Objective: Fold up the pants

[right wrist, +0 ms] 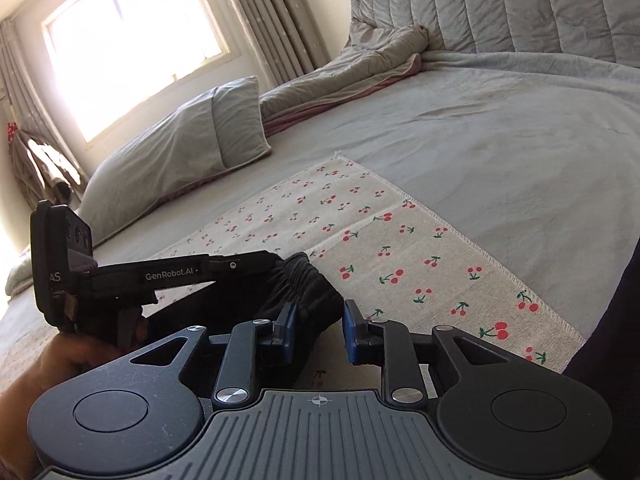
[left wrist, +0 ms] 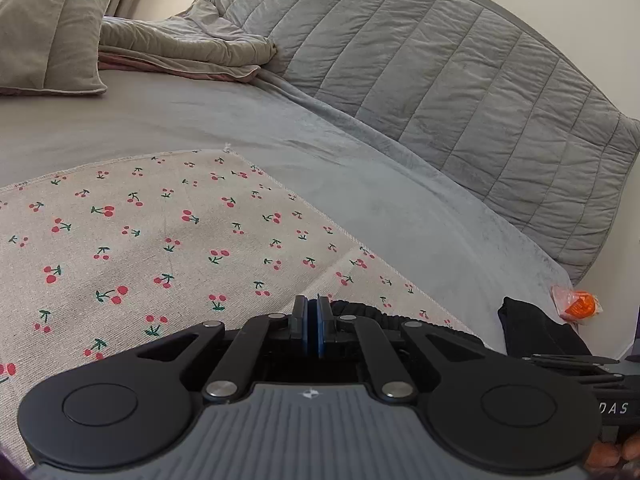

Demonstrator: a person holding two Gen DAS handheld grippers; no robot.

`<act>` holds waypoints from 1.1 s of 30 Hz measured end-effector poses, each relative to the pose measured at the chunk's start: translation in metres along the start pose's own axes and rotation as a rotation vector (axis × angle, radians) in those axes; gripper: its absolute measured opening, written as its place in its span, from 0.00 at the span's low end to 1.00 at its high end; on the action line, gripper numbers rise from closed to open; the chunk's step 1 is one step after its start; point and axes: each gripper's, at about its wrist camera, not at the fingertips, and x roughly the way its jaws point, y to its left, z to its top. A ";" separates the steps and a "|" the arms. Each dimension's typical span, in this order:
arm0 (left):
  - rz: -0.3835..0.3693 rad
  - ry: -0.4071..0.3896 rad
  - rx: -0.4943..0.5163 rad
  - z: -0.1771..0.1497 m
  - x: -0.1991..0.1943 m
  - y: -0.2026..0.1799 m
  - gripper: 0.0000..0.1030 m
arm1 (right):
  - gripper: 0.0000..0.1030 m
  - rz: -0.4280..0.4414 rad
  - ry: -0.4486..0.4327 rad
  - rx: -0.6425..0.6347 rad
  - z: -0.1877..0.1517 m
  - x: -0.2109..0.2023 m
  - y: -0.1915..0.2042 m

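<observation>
The black pants [right wrist: 316,292] lie on a cherry-print cloth [right wrist: 400,248], their elastic waistband bunched and raised between my two grippers. My right gripper [right wrist: 319,330] is shut on the gathered waistband, and its blue pads [right wrist: 350,332] press the thick fabric from both sides. My left gripper [right wrist: 276,259] reaches in from the left and pinches the waistband's far end. In the left wrist view the left gripper [left wrist: 313,322] has its pads pressed together, and the waistband [left wrist: 360,312] shows just behind them. Most of the pants are hidden by the grippers.
The cherry cloth [left wrist: 160,240] is spread on a grey bed sheet [left wrist: 360,184]. A pillow [right wrist: 192,140] and a rumpled blanket [right wrist: 352,76] lie at the far side, below a quilted headboard [left wrist: 460,80]. An orange wrapped item [left wrist: 578,306] sits at the bed's edge. A window [right wrist: 132,44] is behind.
</observation>
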 end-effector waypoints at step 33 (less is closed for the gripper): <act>0.491 0.184 0.350 -0.154 -0.195 -0.118 0.29 | 0.32 0.173 0.090 0.163 -0.010 0.017 -0.027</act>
